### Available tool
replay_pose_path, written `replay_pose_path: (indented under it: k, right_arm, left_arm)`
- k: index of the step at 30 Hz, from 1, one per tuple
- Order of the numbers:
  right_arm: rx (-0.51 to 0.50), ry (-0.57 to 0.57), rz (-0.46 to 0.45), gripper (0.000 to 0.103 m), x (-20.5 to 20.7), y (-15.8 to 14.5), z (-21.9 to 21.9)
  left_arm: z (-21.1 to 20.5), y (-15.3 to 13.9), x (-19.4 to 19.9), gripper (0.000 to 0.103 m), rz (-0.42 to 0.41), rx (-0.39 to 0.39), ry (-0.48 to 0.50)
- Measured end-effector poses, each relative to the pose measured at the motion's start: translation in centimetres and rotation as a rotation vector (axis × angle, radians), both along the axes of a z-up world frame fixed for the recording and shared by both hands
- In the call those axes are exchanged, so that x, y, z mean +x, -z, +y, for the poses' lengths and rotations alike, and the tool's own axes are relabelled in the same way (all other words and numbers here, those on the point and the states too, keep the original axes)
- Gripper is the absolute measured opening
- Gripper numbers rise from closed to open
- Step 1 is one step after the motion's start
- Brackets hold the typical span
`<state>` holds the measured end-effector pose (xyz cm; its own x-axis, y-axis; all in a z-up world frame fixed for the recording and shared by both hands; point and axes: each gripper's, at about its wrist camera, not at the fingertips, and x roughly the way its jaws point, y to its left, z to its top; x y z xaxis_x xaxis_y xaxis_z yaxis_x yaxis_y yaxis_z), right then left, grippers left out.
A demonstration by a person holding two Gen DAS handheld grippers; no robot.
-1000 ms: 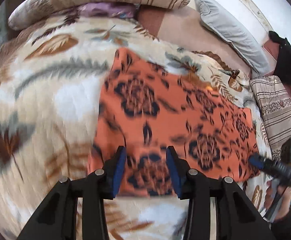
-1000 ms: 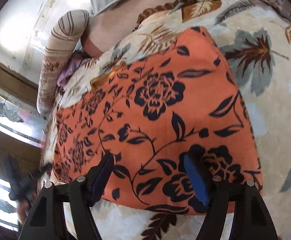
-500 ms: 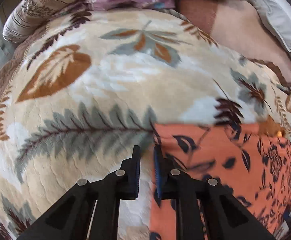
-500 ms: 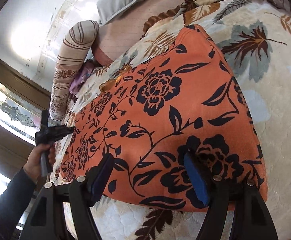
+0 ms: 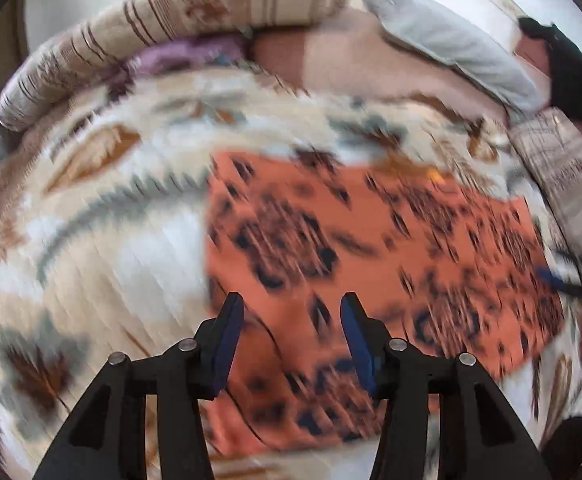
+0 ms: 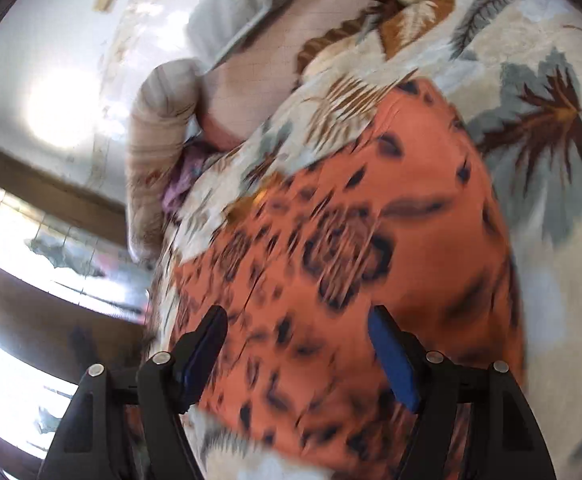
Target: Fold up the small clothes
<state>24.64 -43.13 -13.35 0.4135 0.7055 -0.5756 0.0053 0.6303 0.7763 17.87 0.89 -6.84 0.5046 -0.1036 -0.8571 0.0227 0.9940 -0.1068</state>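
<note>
Orange cloth (image 5: 371, 240) with dark navy flowers; cream blanket (image 5: 103, 240) with brown and grey-green leaves; beige striped bolster (image 5: 171, 24); blue-padded black claws.

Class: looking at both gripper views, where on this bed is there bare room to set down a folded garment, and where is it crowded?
Free: the leaf-print blanket between the orange floral cloth and the striped bolster, and the blanket patch past the cloth's other edge in the right wrist view. Crowded: the bed's far end, where the bolster, a purple cloth and a grey pillow bunch together.
</note>
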Motion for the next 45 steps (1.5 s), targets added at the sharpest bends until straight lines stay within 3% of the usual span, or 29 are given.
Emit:
replay_pose_path:
  k: [2, 4, 6, 11, 16, 19, 22, 25, 29, 32, 34, 39, 45]
  right_arm:
    - [0.011, 0.093, 0.032, 0.076, 2.0, 1.3, -2.3]
    - [0.141, 0.223, 0.088, 0.076, 2.8, 2.4, -5.0]
    - [0.103, 0.302, 0.092, 0.077, 2.2, 1.2, -6.2]
    - [0.097, 0.211, 0.052, 0.078, 1.2, -0.8, -5.1]
    - [0.123, 0.189, 0.059, 0.078, 4.0, -0.4, -3.9]
    - [0.069, 0.232, 0.087, 0.077, 6.6, 1.2, -4.2]
    - [0.134, 0.319, 0.120, 0.077, 7.9, 3.2, -6.6]
    - [0.130, 0.332, 0.107, 0.077, 7.8, 2.5, -7.5]
    - [0.107, 0.331, 0.063, 0.077, 4.5, -0.4, -8.1]
    - [0.116, 0.297, 0.029, 0.078, -0.2, -2.8, -7.8]
    - [0.144, 0.280, 0.058, 0.078, -4.4, -3.3, -7.1]
    - [0.255, 0.320, 0.137, 0.082, -13.2, -0.8, -4.6]
    - [0.256, 0.396, 0.210, 0.081, -13.0, 2.9, -4.2]
  left_arm:
    - [-0.6, 2.4, -0.4, 0.051, 0.067, 0.036, -0.020]
    - [-1.2, 2.9, -1.0, 0.051, 0.040, 0.082, -0.014]
    - [-1.6, 2.3, -1.4, 0.051, 0.036, 0.097, -0.020]
    - [-1.9, 1.5, -2.2, 0.051, 0.025, 0.053, -0.023]
    - [-2.0, 2.6, -2.5, 0.051, 0.059, 0.054, -0.034]
    - [-1.9, 2.9, -2.3, 0.051, 0.067, 0.056, -0.037]
    - [-2.0, 3.0, -2.2, 0.051, 0.074, 0.072, -0.027]
    - [-2.1, 3.0, -2.1, 0.051, 0.077, 0.078, -0.026]
    - [-2.1, 2.3, -2.3, 0.051, 0.063, 0.060, -0.057]
    - [-2.3, 1.1, -2.9, 0.051, 0.037, 0.036, -0.082]
    - [-2.7, 0.4, -3.2, 0.051, 0.021, 0.019, -0.088]
    - [-5.3, -0.9, -4.0, 0.051, -0.007, -0.007, -0.056]
    - [-8.3, -1.8, -4.7, 0.052, -0.012, -0.002, -0.028]
